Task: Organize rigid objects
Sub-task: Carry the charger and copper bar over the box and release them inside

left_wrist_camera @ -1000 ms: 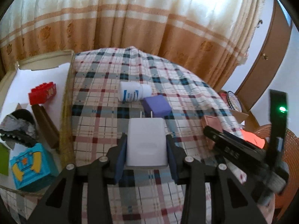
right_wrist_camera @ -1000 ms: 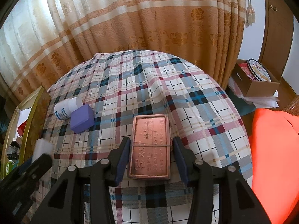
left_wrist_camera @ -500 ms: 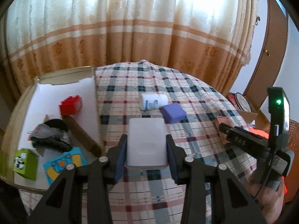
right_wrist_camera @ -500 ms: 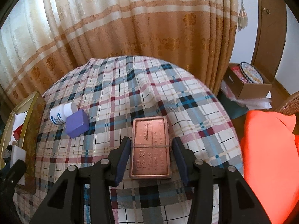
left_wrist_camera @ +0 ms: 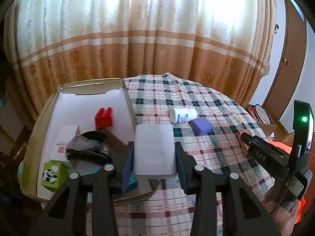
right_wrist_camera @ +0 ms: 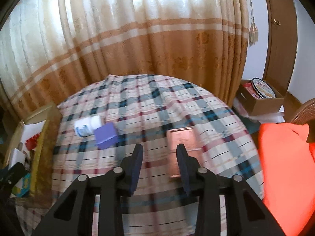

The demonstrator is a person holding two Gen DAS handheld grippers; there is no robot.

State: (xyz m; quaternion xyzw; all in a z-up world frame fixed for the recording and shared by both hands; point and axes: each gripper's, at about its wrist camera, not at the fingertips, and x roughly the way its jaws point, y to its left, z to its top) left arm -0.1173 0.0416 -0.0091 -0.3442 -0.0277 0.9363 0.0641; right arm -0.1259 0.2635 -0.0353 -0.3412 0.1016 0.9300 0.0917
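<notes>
The left gripper (left_wrist_camera: 154, 158) is pinching the charger (left_wrist_camera: 154, 149) by its smooth flat sides; it looks light, stiff and slippery. The right gripper's (right_wrist_camera: 159, 158) fingers are standing spread, empty, beside the tin (right_wrist_camera: 182, 137).

Backlit cream curtain (left_wrist_camera: 137, 29) with orange patterned band hung at 12 o'clock. Plaid tablecloth (right_wrist_camera: 147, 102) covered the table. Brown wooden cabinet door (right_wrist_camera: 279, 39) stood at 2 o'clock, white wall (right_wrist_camera: 299, 68) beside it. Daylight only.
</notes>
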